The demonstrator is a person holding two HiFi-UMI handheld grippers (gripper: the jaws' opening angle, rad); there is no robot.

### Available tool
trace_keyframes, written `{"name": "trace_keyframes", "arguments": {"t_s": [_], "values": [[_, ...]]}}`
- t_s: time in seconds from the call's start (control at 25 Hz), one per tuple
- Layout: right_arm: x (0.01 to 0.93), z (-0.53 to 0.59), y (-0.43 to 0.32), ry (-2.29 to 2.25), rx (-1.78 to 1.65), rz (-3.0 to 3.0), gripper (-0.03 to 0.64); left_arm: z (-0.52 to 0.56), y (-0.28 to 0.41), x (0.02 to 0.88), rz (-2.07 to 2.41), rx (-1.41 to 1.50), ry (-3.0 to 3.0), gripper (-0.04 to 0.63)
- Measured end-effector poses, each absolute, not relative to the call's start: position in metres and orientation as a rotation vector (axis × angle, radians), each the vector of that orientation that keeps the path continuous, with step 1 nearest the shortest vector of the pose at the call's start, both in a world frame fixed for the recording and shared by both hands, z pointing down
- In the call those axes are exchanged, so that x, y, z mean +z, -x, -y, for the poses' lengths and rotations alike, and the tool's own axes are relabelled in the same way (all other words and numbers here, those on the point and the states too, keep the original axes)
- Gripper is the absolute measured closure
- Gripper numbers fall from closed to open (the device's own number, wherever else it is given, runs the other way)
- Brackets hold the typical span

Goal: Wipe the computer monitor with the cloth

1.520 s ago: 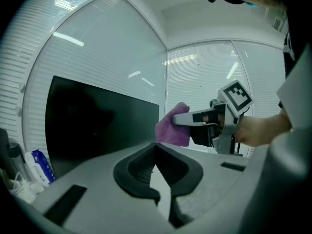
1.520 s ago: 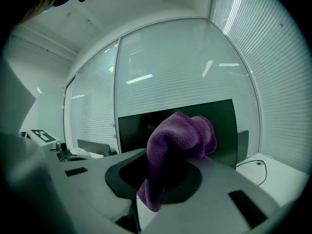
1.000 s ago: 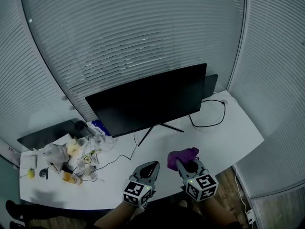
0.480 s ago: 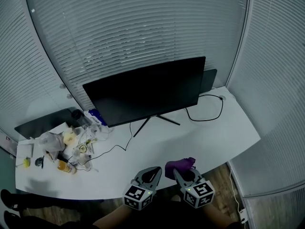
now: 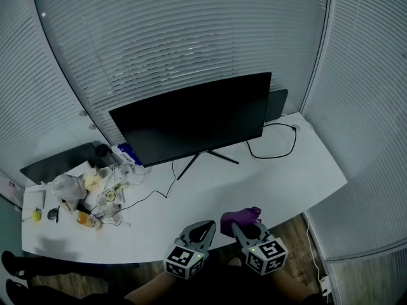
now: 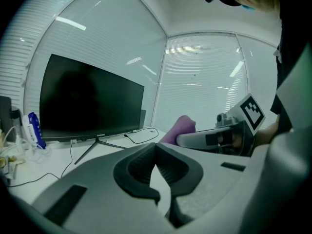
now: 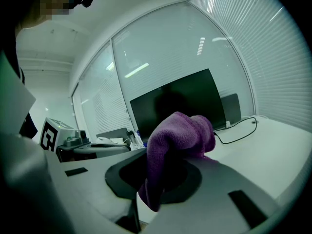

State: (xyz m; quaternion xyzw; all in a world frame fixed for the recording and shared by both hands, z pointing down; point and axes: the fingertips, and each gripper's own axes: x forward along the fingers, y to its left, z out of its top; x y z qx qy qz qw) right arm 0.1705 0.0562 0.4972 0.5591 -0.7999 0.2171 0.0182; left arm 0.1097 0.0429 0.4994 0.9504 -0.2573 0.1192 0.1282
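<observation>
A wide black computer monitor (image 5: 191,119) stands on a white desk (image 5: 280,176), screen dark; it also shows in the left gripper view as the monitor (image 6: 87,101) and behind the cloth as the monitor (image 7: 195,96). My right gripper (image 5: 240,222) is shut on a purple cloth (image 5: 240,218), which bunches up over its jaws as the cloth (image 7: 178,140). My left gripper (image 5: 202,227) sits beside it, shut with nothing held, jaws touching (image 6: 157,147). Both grippers hover at the desk's near edge, well short of the monitor.
Clutter of bags, bottles and cables (image 5: 95,199) fills the desk's left end, with a dark keyboard-like slab (image 5: 57,164) behind it. A black cable (image 5: 273,145) loops right of the monitor stand (image 5: 206,157). Window blinds (image 5: 178,37) curve behind the desk.
The view has pulled back from the desk: both grippers sit lower in the frame and nearer the desk's front edge. The cloth stays in the right gripper.
</observation>
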Motion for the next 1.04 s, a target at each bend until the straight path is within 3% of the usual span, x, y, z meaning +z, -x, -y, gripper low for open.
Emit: {"name": "trace_keyframes", "arguments": {"t_s": [1.04], "values": [[0.5033, -0.0553, -0.1698, -1.73, 0.699, 2.471, 0.557, -0.0423, -0.1128, 0.5012, 0.722, 0.363, -2.777, 0.591]]}}
